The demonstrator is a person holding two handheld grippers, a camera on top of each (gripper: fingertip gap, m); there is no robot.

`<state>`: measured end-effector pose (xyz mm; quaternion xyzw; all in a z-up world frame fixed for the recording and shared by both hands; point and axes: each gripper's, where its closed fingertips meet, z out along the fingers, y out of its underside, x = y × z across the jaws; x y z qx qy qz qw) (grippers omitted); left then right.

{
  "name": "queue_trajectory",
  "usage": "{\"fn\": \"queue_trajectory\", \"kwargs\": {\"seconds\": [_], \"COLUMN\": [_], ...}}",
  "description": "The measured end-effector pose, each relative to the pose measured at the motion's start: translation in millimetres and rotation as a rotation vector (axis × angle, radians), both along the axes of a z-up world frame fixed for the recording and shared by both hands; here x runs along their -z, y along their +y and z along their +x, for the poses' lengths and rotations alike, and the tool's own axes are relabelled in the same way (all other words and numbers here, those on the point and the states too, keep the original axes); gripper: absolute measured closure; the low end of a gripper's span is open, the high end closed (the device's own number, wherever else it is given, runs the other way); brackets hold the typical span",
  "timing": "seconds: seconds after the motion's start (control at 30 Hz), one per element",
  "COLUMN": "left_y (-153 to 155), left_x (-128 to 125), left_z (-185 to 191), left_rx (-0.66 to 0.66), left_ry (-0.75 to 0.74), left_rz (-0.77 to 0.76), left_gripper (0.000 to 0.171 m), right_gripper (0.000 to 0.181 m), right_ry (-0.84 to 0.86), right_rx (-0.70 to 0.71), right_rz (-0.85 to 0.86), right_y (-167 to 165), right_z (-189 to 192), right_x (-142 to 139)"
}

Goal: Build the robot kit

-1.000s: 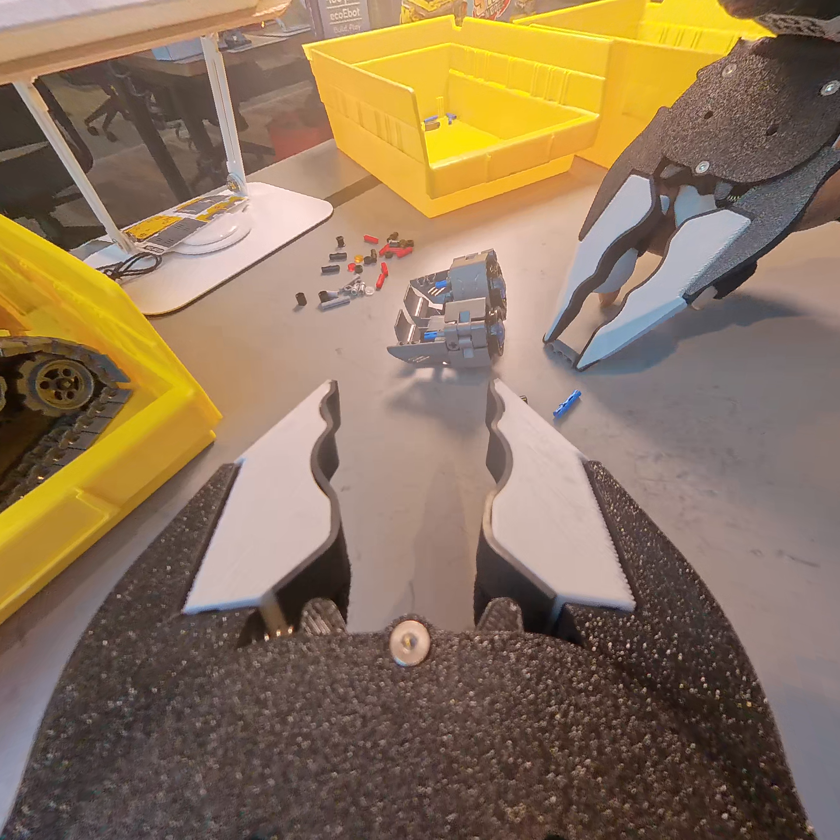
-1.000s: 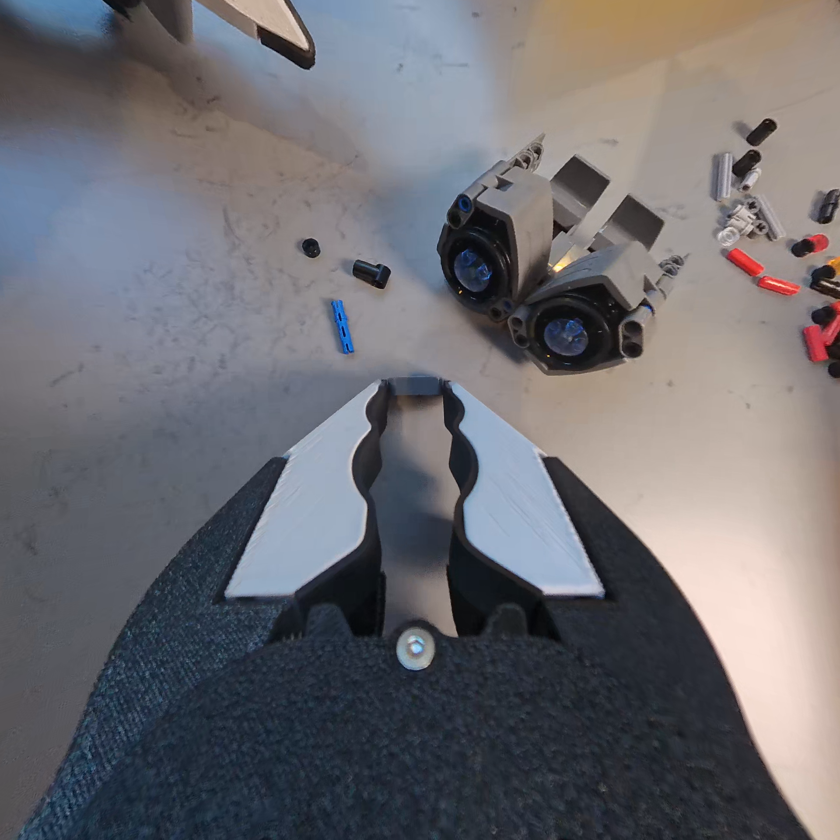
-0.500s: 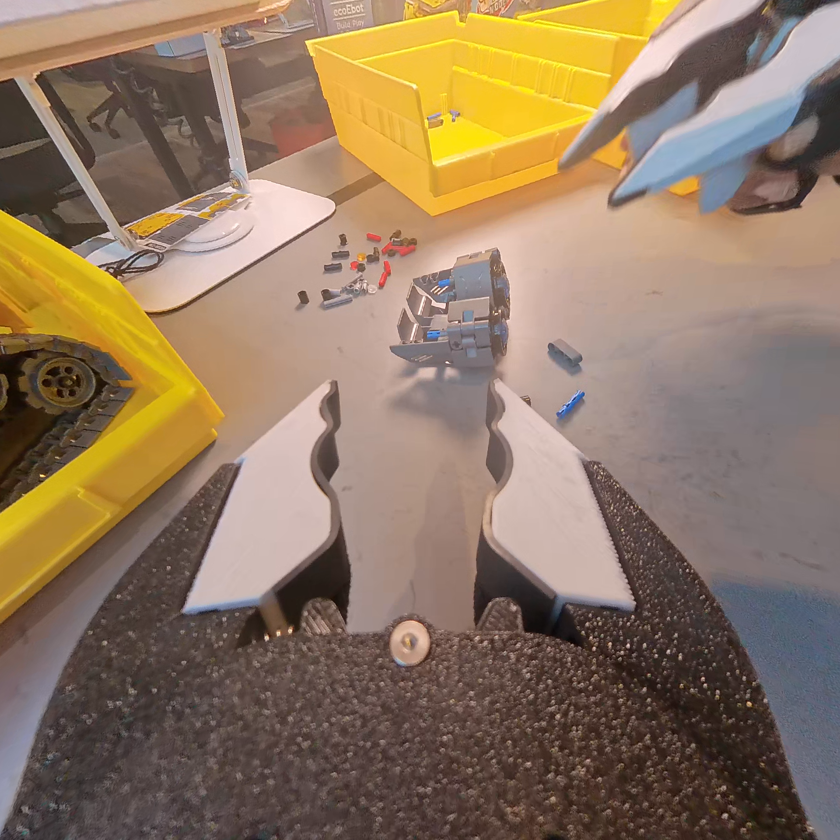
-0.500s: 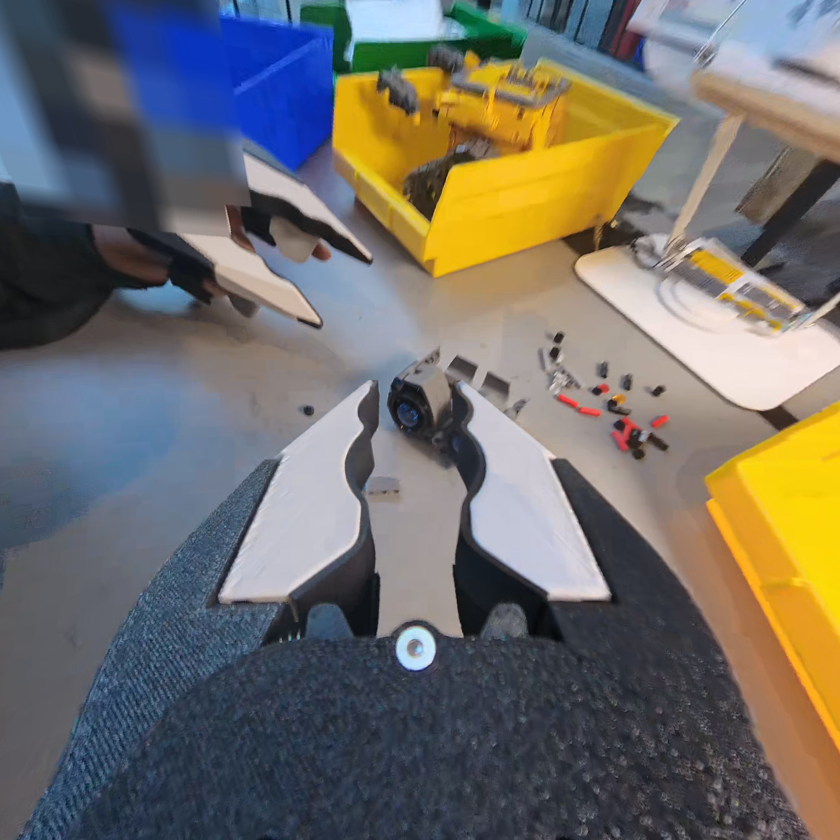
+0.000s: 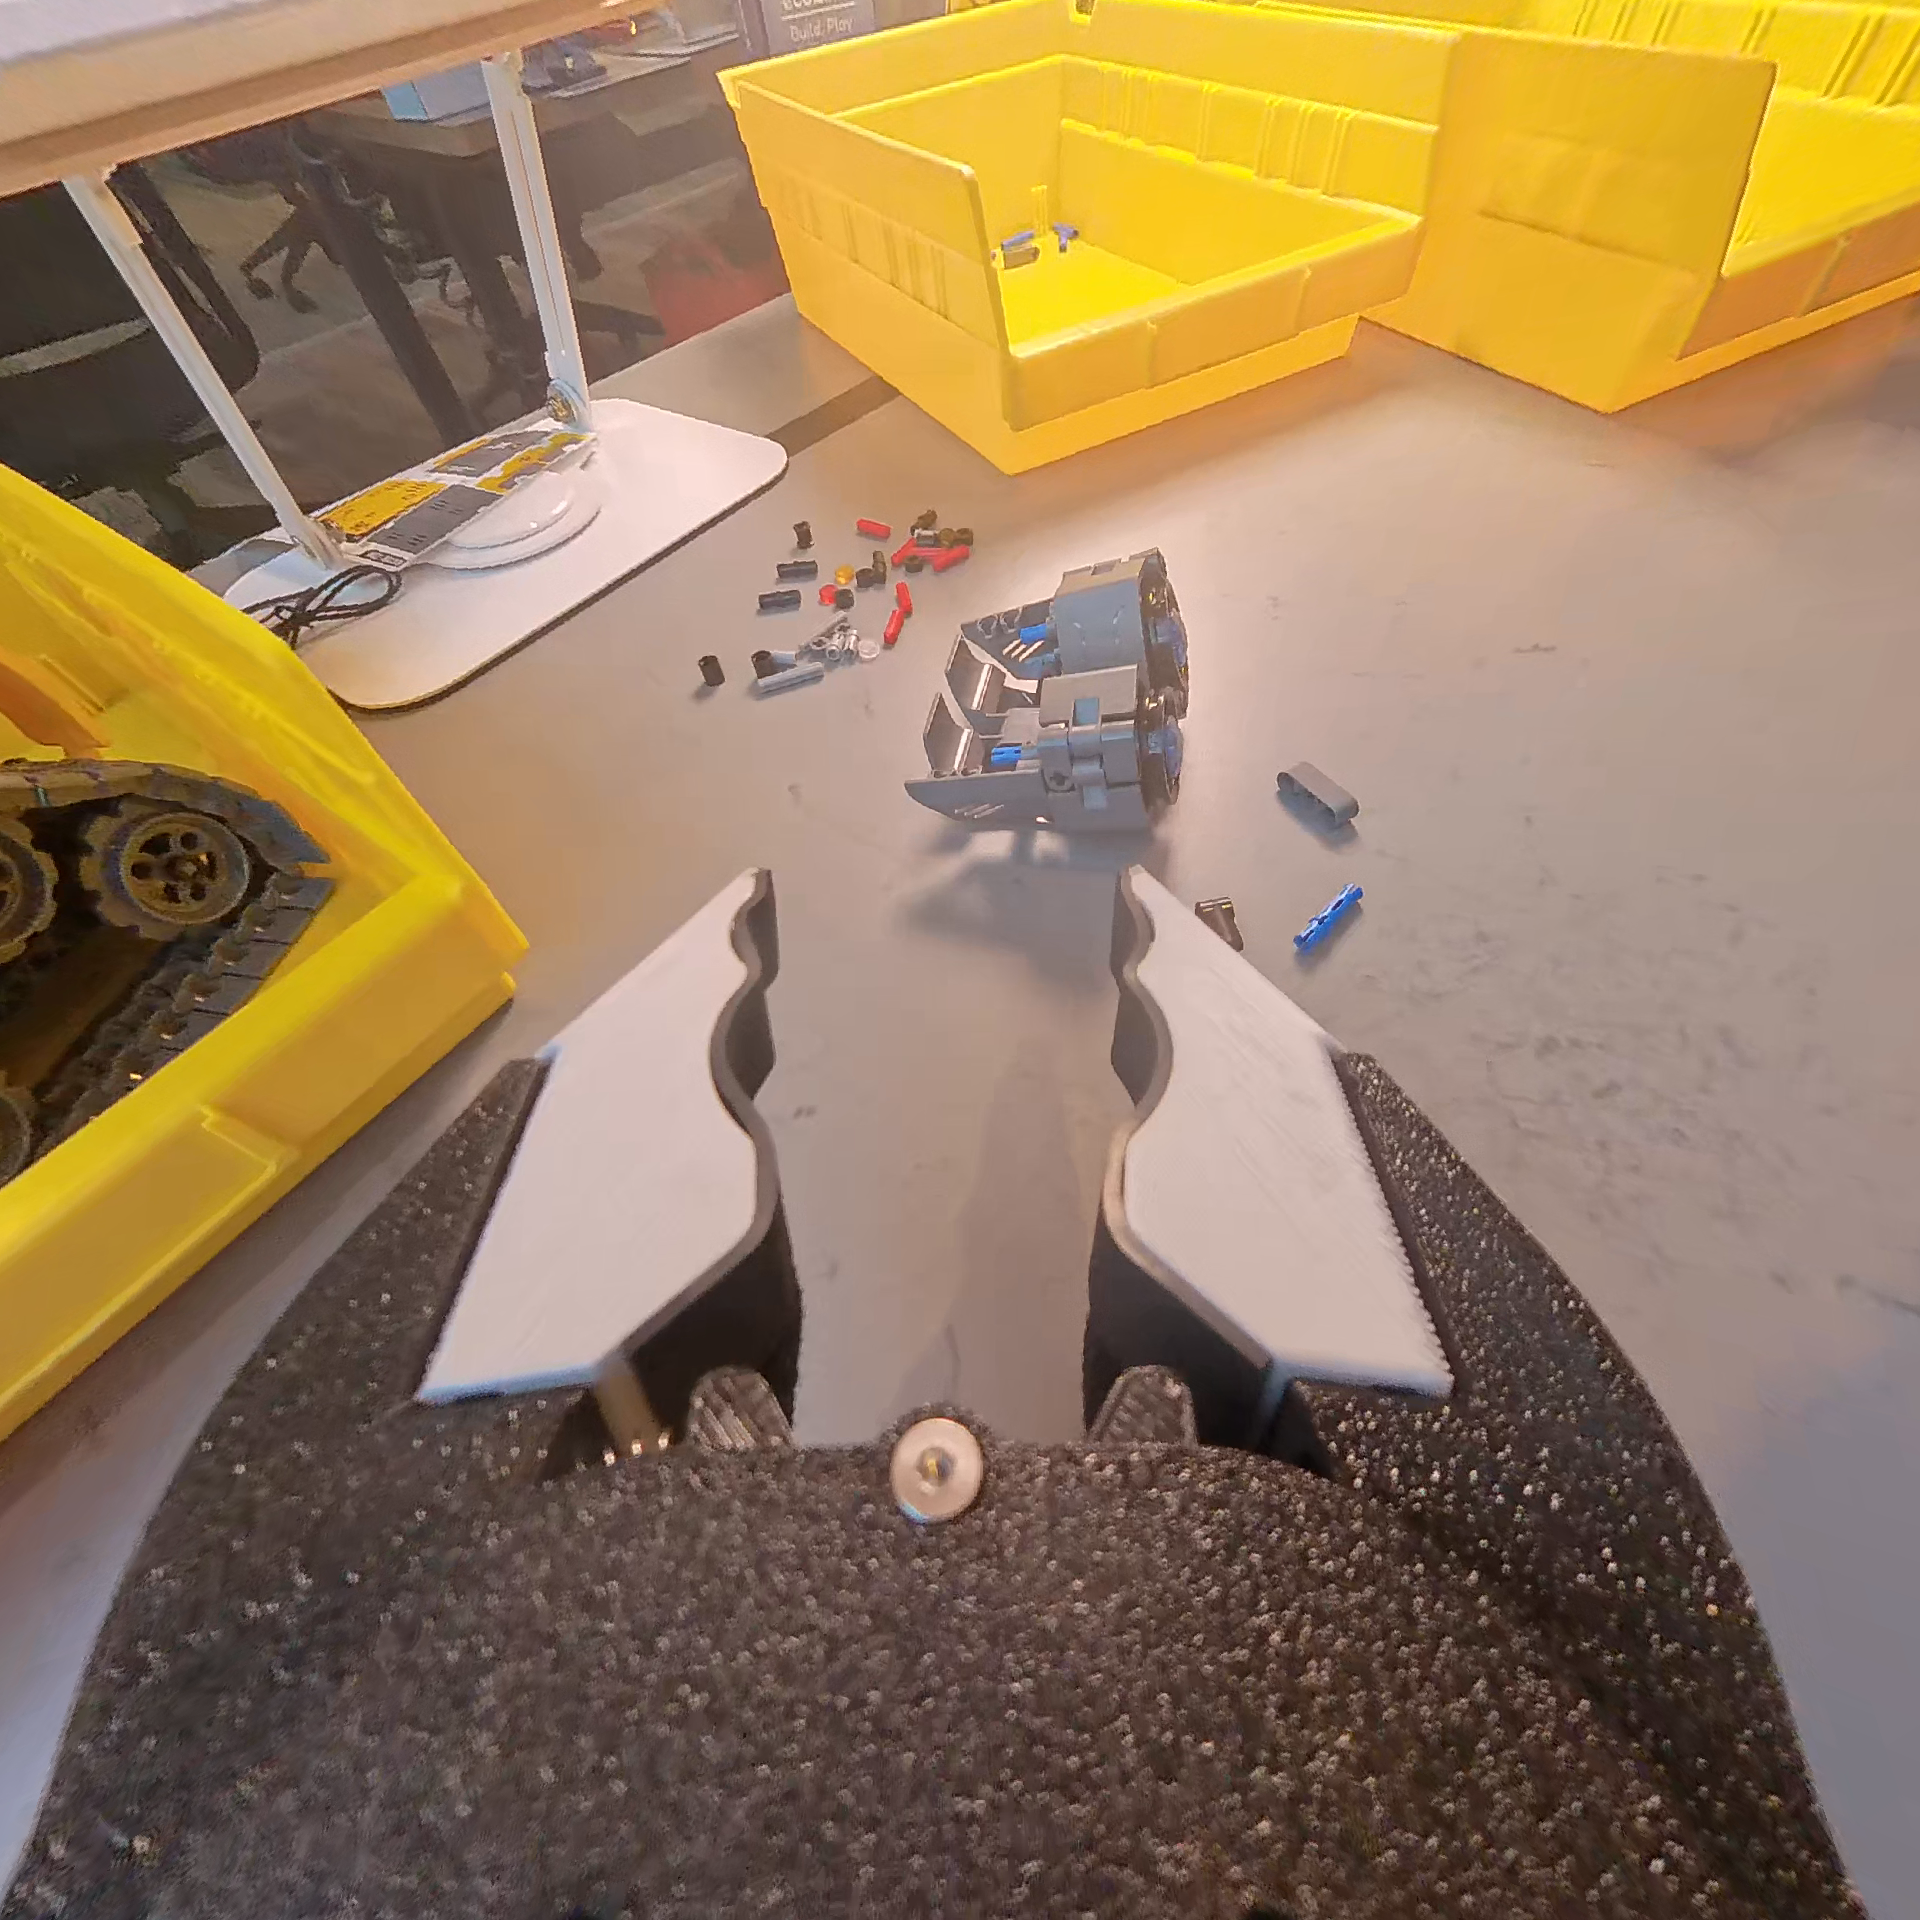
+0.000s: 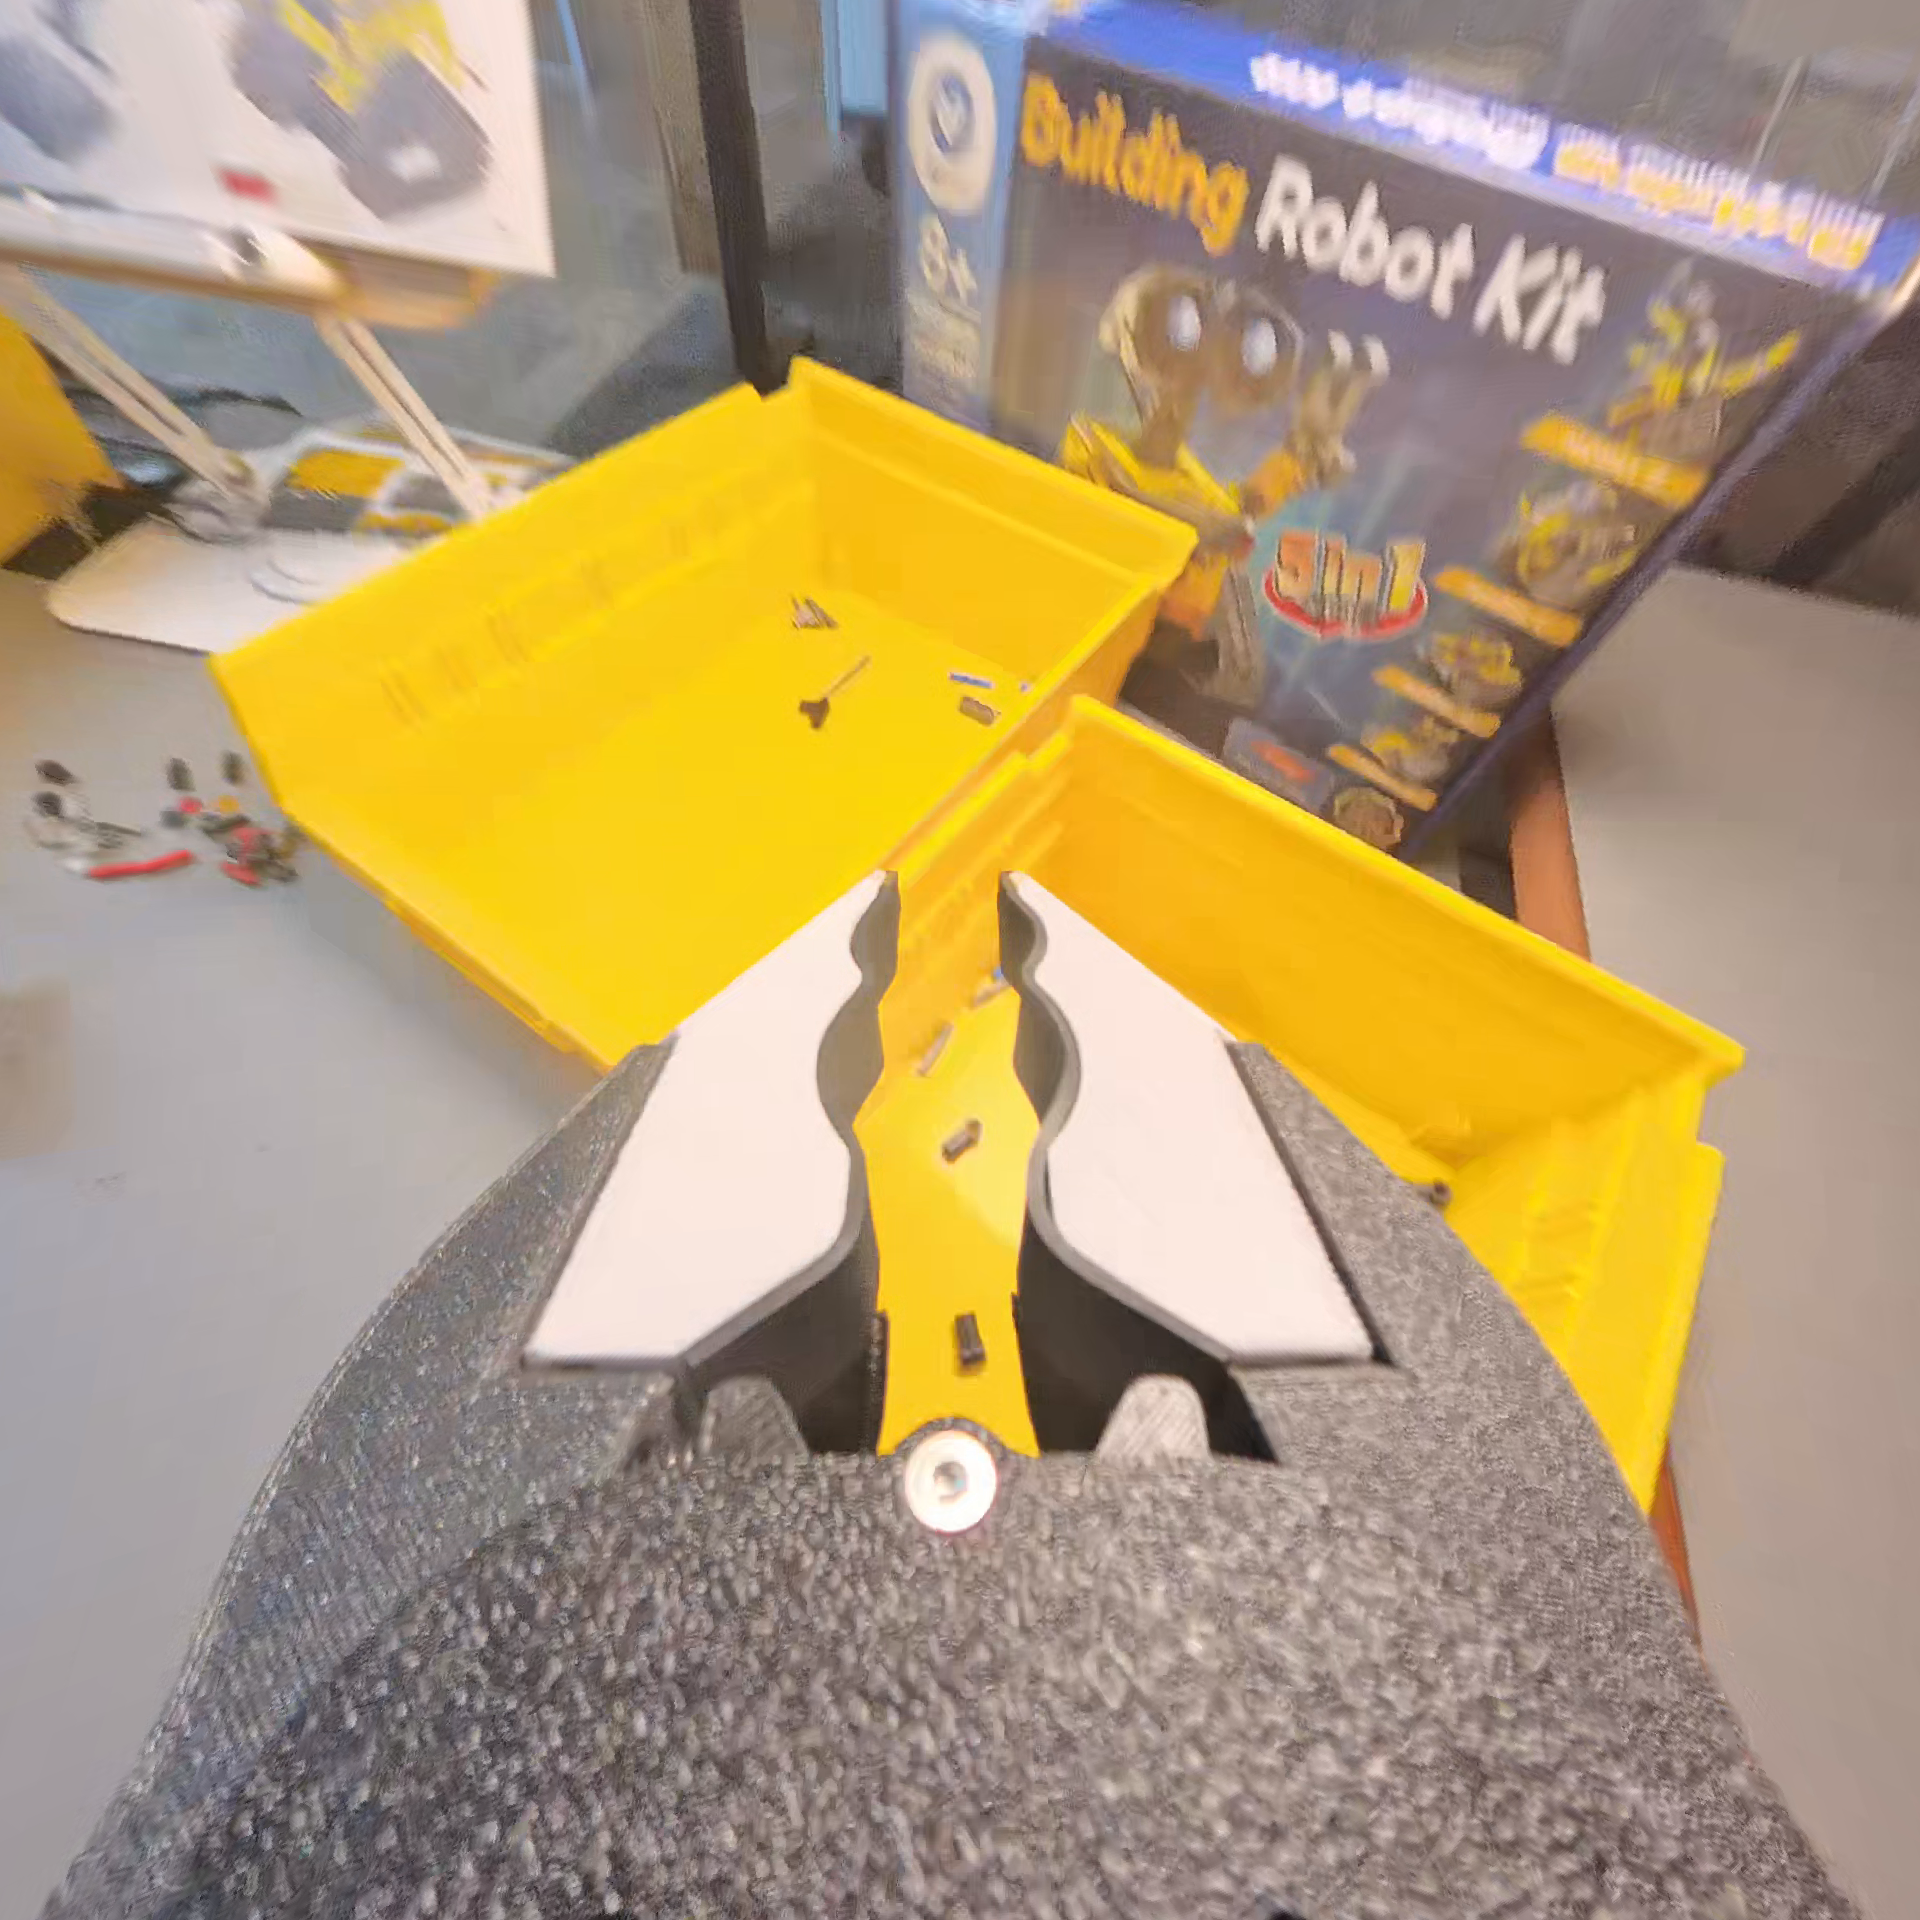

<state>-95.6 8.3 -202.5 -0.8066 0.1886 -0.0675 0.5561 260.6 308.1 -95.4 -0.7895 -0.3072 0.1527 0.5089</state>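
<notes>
Left wrist view: left gripper (image 5: 943, 904), fingers spread, empty, above grey surface (image 5: 1558, 1039) near grey block model (image 5: 1060, 707). Right gripper (image 6: 943, 881), fingers narrowly parted, empty, over yellow bin (image 6: 1351, 966) holding small pegs.

Left view: the table (image 5: 1558, 1039) has the block assembly (image 5: 1049, 717) pretty much dead centre, just ahead of the left gripper (image 5: 940, 904). A scatter of small parts (image 5: 852, 592) sits behind and left of it, near the stand base (image 5: 582, 540). To its right there's a short beam (image 5: 1317, 795), with a pin (image 5: 1327, 917) and a peg (image 5: 1218, 916) nearer the gripper. A bin (image 5: 260, 1018) on the left holds a tracked vehicle (image 5: 135, 883). 2 more bins are at the back: 1 (image 5: 1039, 260) behind the assembly, 1 (image 5: 1662, 208) to its right.

Right view: the right gripper (image 6: 948, 883) is over the nearer bin (image 6: 1403, 997), a few bits in both bins, kit box (image 6: 1403, 416) behind them.
</notes>
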Motion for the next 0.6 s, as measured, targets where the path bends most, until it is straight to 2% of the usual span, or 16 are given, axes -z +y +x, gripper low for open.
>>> {"fn": "queue_trajectory", "kwargs": {"seconds": [0.17, 0.27, 0.6], "left_y": [1.0, 2.7, 4.6], "left_x": [-0.6, 1.2, 2.1], "left_z": [-3.0, -5.4, -12.6], "left_rx": [-0.023, -0.041, -0.075], "left_ry": [0.010, 0.015, 0.025], "left_rz": [0.008, -0.002, -0.006], "left_gripper": [0.107, 0.107, 0.107], "right_gripper": [0.164, 0.163, 0.158], "right_ry": [-0.068, -0.080, -0.044], "right_rx": [0.043, 0.047, 0.029], "right_rz": [-0.225, -0.288, -0.271], "right_y": [31.8, 38.4, 25.2], "right_z": [28.8, 28.5, 20.3], "right_x": [82.1, 112.2, 124.0]}}
